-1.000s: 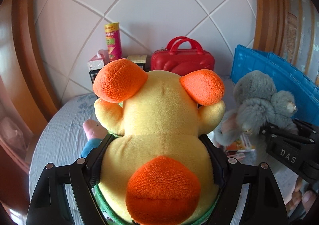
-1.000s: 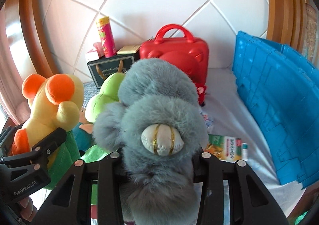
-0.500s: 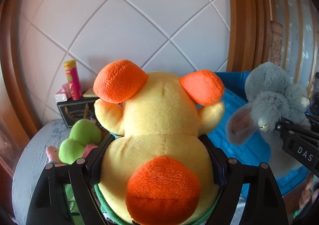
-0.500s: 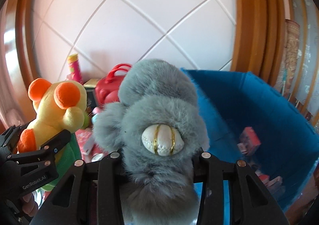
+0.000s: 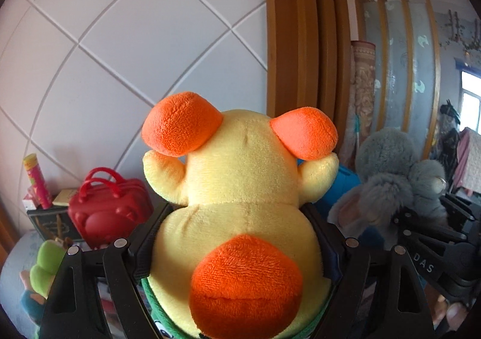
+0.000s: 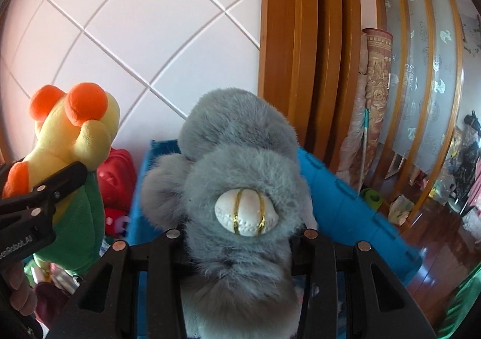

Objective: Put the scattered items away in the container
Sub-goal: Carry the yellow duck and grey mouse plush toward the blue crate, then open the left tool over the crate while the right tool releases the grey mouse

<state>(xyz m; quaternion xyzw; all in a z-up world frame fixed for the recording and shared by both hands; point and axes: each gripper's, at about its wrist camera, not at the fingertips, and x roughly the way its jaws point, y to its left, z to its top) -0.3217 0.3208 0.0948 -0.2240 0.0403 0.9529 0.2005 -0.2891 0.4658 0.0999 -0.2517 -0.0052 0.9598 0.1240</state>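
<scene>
A yellow plush toy [image 5: 240, 188] with orange ears and an orange tail fills the left wrist view, its back to the camera. My left gripper [image 5: 237, 218] is shut on its body. A grey furry plush toy [image 6: 240, 158] with a white stitched nose sits in my right gripper [image 6: 237, 236], which is shut on it. Both toys hang in the air side by side: the grey plush toy [image 5: 387, 164] is to the right of the yellow one, and the yellow plush toy [image 6: 75, 140] is at the left of the right wrist view. The blue container [image 6: 345, 197] stands right behind the grey toy, its inside hidden.
A red handbag [image 5: 108, 212], a pink and yellow tube can [image 5: 36, 182], a dark box [image 5: 51, 224] and a green plush [image 5: 48, 258] lie low at the left. A wooden door frame [image 6: 300, 38] and a rolled rug [image 6: 375, 98] rise behind the container.
Both grippers have swung to the right and upward with their toys. The table items slid to the left edge, and the blue container now sits behind the toys.
</scene>
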